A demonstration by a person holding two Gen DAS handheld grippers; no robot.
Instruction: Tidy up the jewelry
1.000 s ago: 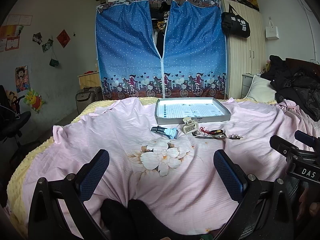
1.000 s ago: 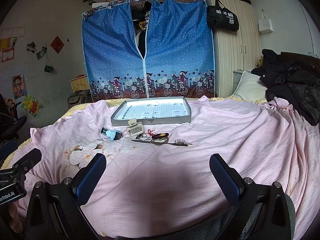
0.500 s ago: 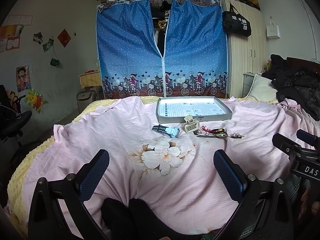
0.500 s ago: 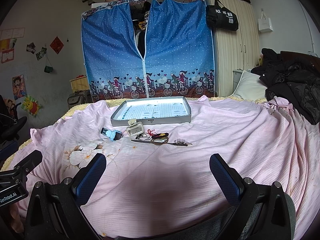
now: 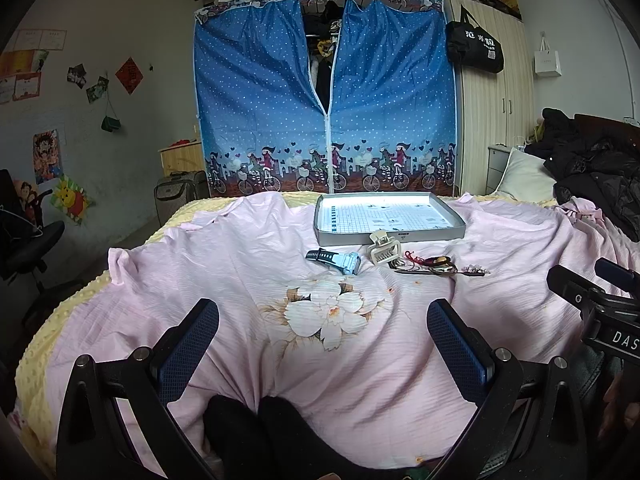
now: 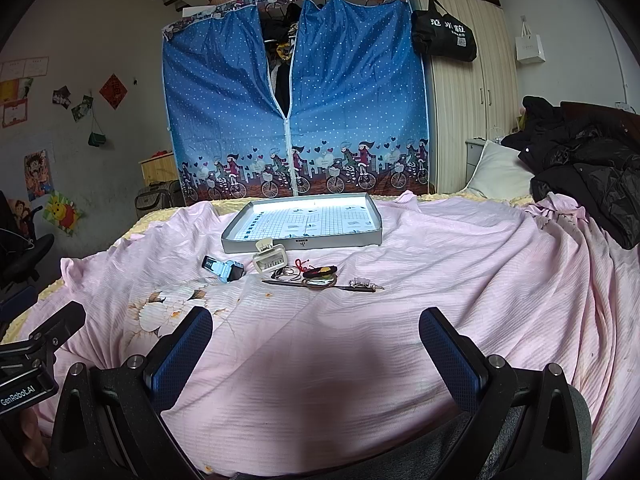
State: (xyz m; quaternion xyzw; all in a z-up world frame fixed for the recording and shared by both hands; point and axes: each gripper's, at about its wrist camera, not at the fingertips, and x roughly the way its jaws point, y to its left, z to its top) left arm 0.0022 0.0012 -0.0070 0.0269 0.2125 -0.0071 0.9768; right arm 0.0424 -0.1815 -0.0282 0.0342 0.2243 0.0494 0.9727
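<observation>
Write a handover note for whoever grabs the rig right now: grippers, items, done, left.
Left gripper: open, empty, low over the pink bedsheet.
Right gripper: open, empty, same height.
Grey tray: nothing in it yet.
In a row before the tray: blue watch, cream hair claw, tangle of rings and red cord, hair stick.
Done: nothing.
Left: move every piece into the tray, perhaps the watch first with the left.

You can read "DAS" in white on the right gripper's body (image 5: pixel 612 332) at the edge of your left wrist view, and "GenRobot.AI" on the left gripper's body (image 6: pixel 24 380) in your right wrist view. The black bag (image 6: pixel 444 34) hanging on the wardrobe carries white characters and a QR code, too small for you to make out.
</observation>
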